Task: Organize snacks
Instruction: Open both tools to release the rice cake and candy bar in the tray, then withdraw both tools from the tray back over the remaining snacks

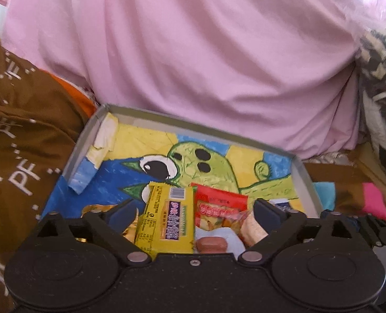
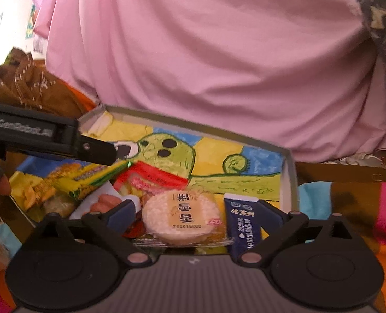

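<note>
Over the tray, left wrist view: left gripper (image 1: 194, 208) hangs low above a shallow grey tray (image 1: 80, 146) lined with a painted green cartoon creature.
Left jaws: spread wide, holding nothing, one blue pad on either side of the snack pile.
Between them: a yellow snack box (image 1: 167, 219), long axis running away from the camera, roughly in line with the fingers; touching its right edge, a red packet (image 1: 220, 203); a brown sausage-like snack (image 1: 210, 244) lies nearest the gripper body.
Surroundings: pink bedding (image 1: 193, 52) behind the tray, brown printed cloth (image 1: 18, 135) to the left.

Over the tray, right wrist view: right gripper (image 2: 197, 210) hovers at the near right part of the same tray (image 2: 289, 172).
Right jaws: wide apart and empty.
Between them: a round rice cracker (image 2: 180, 216) in clear wrap, centred in the gap; a dark blue sachet (image 2: 241, 224) just inside the right pad, long axis pointing away from the camera.
Seen across: the left gripper (image 2: 99, 152) reaches in from the left, its tip above the yellow snack box (image 2: 93, 180) and the red packet (image 2: 153, 177).

Judgement: each hand is nearer its own target, the left to the yellow box and the right to the cracker; the box's narrow width already faces the left pads, so closing there looks the likelier grasp.
</note>
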A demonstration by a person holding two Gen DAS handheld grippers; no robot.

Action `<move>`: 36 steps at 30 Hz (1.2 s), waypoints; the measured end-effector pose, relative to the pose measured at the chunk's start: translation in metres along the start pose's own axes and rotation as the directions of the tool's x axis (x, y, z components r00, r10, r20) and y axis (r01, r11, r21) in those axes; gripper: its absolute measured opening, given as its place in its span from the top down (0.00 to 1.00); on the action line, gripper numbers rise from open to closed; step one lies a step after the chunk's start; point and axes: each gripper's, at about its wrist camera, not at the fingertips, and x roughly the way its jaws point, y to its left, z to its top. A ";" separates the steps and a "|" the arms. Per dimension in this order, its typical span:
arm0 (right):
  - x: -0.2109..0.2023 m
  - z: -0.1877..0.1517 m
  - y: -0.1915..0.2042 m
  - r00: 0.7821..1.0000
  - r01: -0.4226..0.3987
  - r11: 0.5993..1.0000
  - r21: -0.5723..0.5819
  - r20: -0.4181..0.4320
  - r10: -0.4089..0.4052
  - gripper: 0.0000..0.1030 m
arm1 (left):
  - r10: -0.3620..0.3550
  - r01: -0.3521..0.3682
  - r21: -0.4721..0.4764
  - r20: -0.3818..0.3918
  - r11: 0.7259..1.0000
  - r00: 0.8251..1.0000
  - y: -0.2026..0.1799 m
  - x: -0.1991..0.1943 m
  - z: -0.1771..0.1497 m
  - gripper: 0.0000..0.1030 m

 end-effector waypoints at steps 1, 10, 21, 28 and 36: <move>-0.006 0.001 -0.001 1.000 -0.002 1.000 0.009 0.009 0.002 0.02 | -0.002 0.002 -0.004 0.008 1.000 1.000 0.000 -0.006 0.000 0.04; -0.057 0.008 0.003 0.995 -0.012 0.999 0.031 0.096 0.009 0.00 | 0.037 -0.037 0.008 0.061 0.999 0.997 -0.005 -0.065 -0.006 0.01; -0.128 -0.004 0.017 0.985 0.004 0.996 0.085 0.171 -0.018 0.00 | 0.082 -0.091 0.060 0.133 0.994 0.988 -0.008 -0.143 -0.029 0.01; -0.162 -0.022 0.031 0.987 -0.001 0.994 0.106 0.159 -0.016 0.00 | 0.103 -0.113 0.068 0.136 0.991 0.985 -0.004 -0.186 -0.051 0.01; -0.192 -0.051 0.054 0.994 -0.036 0.990 0.134 0.104 0.022 0.00 | 0.158 -0.165 0.093 0.085 0.982 0.984 0.014 -0.227 -0.094 0.01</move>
